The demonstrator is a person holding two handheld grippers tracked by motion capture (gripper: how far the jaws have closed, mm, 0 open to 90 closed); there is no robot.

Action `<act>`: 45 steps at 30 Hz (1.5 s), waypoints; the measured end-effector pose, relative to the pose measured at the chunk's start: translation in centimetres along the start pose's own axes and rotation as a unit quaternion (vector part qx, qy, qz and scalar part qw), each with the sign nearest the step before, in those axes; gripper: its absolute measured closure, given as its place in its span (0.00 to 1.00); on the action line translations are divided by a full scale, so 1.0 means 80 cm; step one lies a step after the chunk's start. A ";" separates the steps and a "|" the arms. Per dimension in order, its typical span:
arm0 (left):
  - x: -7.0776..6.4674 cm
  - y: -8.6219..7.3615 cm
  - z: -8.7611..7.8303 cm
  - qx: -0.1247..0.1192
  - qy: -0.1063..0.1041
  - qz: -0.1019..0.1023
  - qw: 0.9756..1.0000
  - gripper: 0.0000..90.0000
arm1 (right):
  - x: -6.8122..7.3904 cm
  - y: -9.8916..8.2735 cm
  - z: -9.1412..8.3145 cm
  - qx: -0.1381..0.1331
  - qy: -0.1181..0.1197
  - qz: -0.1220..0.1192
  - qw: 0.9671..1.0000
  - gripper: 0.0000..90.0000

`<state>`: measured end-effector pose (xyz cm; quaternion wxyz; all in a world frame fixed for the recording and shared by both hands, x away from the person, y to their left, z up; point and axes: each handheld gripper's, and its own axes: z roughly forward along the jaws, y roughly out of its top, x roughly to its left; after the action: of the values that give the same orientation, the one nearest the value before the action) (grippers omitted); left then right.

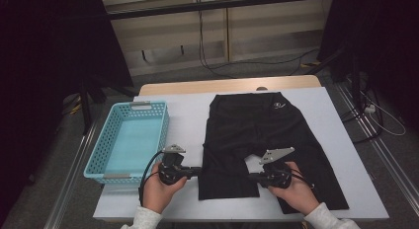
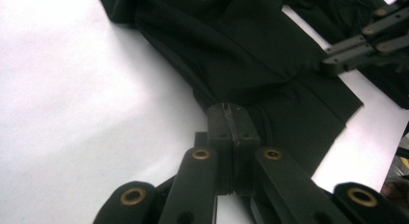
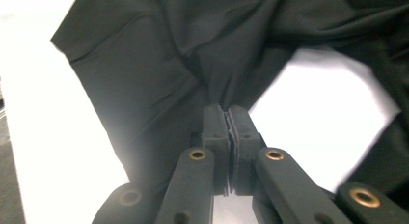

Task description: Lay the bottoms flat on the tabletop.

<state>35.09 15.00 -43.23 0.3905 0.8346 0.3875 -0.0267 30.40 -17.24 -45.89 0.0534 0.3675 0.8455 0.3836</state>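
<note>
Flat on the white table top (image 1: pixel 188 120) lay a pair of black stretch-fabric shorts (image 1: pixel 262 125), waistband far, a small white logo near it. Both the left gripper (image 1: pixel 200 171) and the right gripper (image 1: pixel 251 176) were pinching the near left leg's edges, puckering the cloth. A light-blue perforated plastic basket (image 1: pixel 129 140) stood just beside.

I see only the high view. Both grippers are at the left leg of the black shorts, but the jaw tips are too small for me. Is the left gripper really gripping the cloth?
Observer: Yes. In the left gripper view the left gripper is shut on the edge of the black shorts, and the cloth bunches at its tips.
Operator: And the right one?
Observer: The right gripper is shut on a fold of the same leg.
Operator: Is the cloth slack there?
Observer: Creases run up from its tips.
</note>
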 end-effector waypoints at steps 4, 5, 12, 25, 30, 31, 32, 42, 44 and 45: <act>0.001 -0.002 0.003 0.003 0.005 -0.001 1.000 1.00 | 0.008 0.002 0.001 0.007 0.013 -0.003 1.000 0.89; 0.002 -0.002 0.003 0.005 0.005 -0.001 1.000 1.00 | 0.009 0.003 0.001 0.004 0.010 -0.007 1.000 0.87; 0.003 -0.001 0.006 0.005 0.007 -0.001 1.000 1.00 | -0.001 0.018 -0.001 -0.035 -0.034 0.001 0.999 0.74; 0.003 -0.001 0.008 0.009 0.007 0.001 1.000 1.00 | -0.015 0.026 0.014 -0.046 -0.047 0.022 0.998 0.74; 0.002 -0.002 0.010 0.010 0.006 0.001 1.000 1.00 | -0.004 0.029 0.034 -0.021 -0.056 -0.006 0.998 0.75; 0.002 -0.002 0.010 0.011 0.006 0.001 1.000 1.00 | -0.003 0.029 0.036 -0.025 -0.060 -0.008 0.998 0.77; 0.002 -0.002 0.010 0.010 0.006 0.001 1.000 1.00 | -0.002 0.030 0.036 -0.025 -0.062 -0.010 0.998 0.80; 0.003 -0.002 0.006 0.009 0.011 -0.001 1.000 1.00 | -0.019 0.026 0.023 -0.035 -0.047 0.019 0.998 0.99; 0.004 -0.002 0.005 0.011 0.012 0.000 1.000 1.00 | -0.028 0.022 0.013 -0.039 -0.050 0.030 0.998 1.00; 0.004 -0.002 0.005 0.012 0.012 0.000 1.000 1.00 | -0.032 0.019 0.008 -0.044 -0.054 0.037 0.997 1.00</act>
<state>35.32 14.97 -43.72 0.3760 0.8396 0.3916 -0.0213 33.37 -17.91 -45.80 0.1008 0.4158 0.8096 0.4018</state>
